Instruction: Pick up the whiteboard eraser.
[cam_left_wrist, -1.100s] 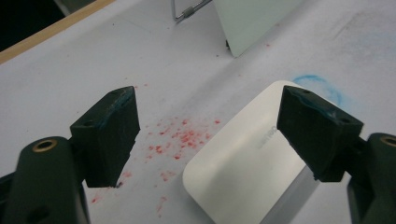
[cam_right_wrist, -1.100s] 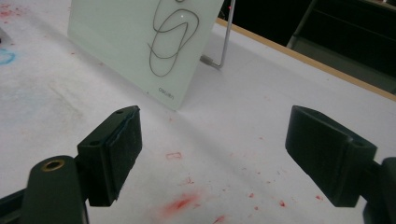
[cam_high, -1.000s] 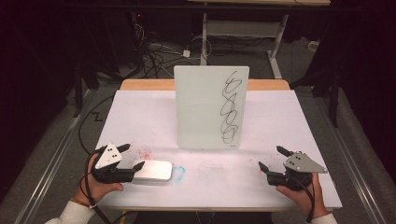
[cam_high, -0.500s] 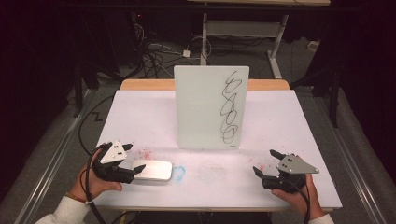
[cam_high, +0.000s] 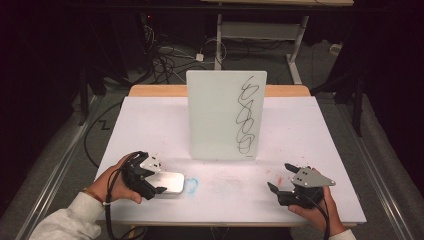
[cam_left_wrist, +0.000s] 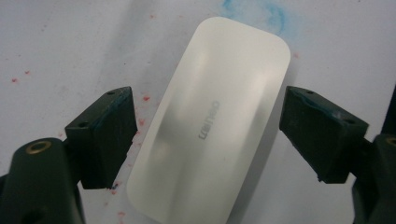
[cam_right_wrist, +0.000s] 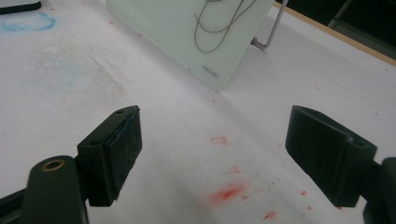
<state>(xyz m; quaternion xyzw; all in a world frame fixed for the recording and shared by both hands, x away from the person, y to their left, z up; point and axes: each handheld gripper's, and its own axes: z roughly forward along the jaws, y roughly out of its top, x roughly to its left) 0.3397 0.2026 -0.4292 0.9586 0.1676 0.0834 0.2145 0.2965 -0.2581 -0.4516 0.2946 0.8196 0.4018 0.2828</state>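
Observation:
A white rounded eraser (cam_high: 172, 183) lies flat on the table near the front left. My left gripper (cam_high: 159, 178) is open, one jaw on each side of the eraser (cam_left_wrist: 210, 126). In the left gripper view, that gripper (cam_left_wrist: 210, 116) shows small gaps between the jaws and the eraser's long edges. A whiteboard (cam_high: 225, 115) stands upright at mid-table, with a black scribble (cam_high: 246, 115) down its right side. At the front right my right gripper (cam_high: 279, 176) is open over bare table. In the right gripper view, nothing lies between that gripper's (cam_right_wrist: 215, 123) jaws and the whiteboard (cam_right_wrist: 187, 32) is ahead.
The white table (cam_high: 150, 130) carries a blue smudge (cam_high: 192, 184) just right of the eraser and red marker stains (cam_right_wrist: 226, 191) below the right gripper. A metal stand leg (cam_right_wrist: 271, 32) props the whiteboard from behind. Dark floor and cables lie beyond the table's far edge.
My left gripper has slid right so its jaws now straddle the eraser. My right gripper has shifted a little left and toward the front edge. The eraser has stayed put.

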